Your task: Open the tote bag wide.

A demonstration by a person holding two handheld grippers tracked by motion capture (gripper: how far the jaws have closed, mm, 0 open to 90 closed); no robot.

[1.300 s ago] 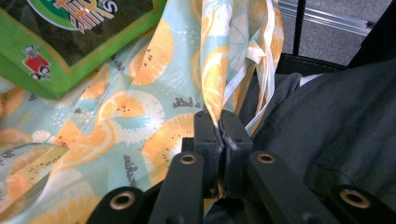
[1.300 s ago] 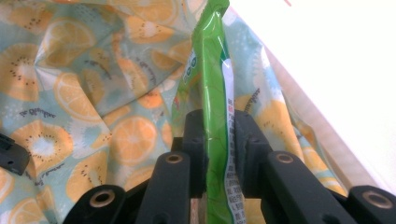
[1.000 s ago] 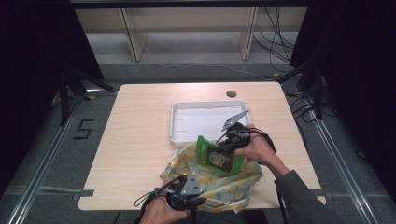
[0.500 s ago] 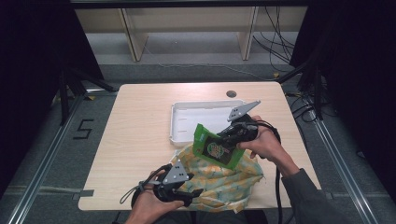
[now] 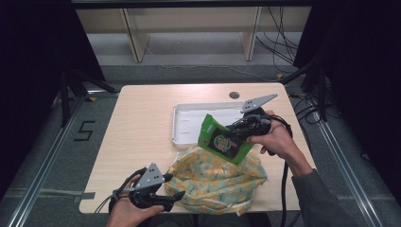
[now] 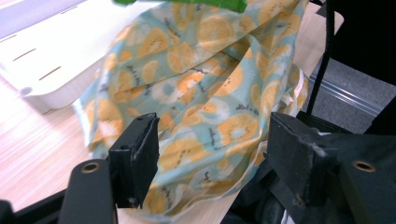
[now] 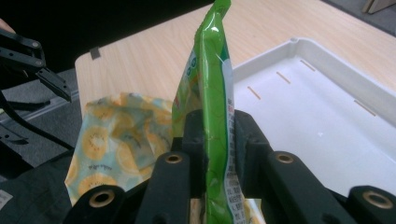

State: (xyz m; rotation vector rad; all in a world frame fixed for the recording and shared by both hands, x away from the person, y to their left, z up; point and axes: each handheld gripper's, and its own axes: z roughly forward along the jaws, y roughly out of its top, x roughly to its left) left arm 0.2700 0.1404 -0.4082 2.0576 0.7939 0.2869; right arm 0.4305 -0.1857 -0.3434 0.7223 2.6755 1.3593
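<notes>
My right tongs [image 5: 235, 134] pinch the green packet [image 5: 221, 140], out of the fruit-print bag [image 5: 217, 177], just above it. Left tongs [image 5: 176, 197] just spread, nothing gripped. Left: drop it in white tray [image 5: 182, 124].

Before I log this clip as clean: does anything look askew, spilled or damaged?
Nothing spilled or damaged. The fruit-print cloth bag lies crumpled, and its near edge hangs over the table front. The green packet is clamped in the right hand-held gripper, tilted above the bag beside the white tray.
</notes>
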